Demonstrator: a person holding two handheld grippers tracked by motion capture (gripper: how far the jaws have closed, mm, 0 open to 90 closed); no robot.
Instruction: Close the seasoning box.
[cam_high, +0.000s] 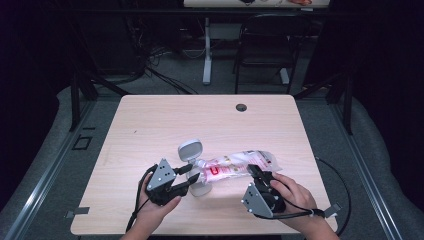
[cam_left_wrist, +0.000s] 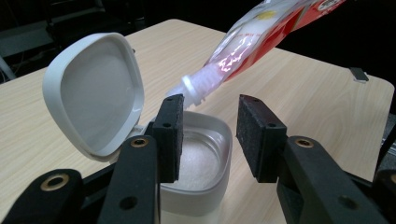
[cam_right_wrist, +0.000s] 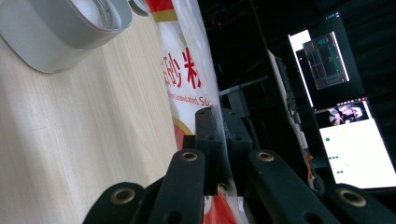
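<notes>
Pale wooden tabletop (cam_high: 150, 125) is carrying the open white container (cam_left_wrist: 196, 163) just beyond the left claw (cam_left_wrist: 210, 135), standing wide and empty; the right claw (cam_right_wrist: 219, 154) is pinching the sugar pouch (cam_right_wrist: 187, 70), tilting its spout (cam_left_wrist: 196, 86) over the container for pouring.

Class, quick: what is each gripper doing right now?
Left gripper: open, jaws apart in front of the white container, gripping nothing.
Right gripper: shut on the sugar pouch, its spout over the container.
</notes>
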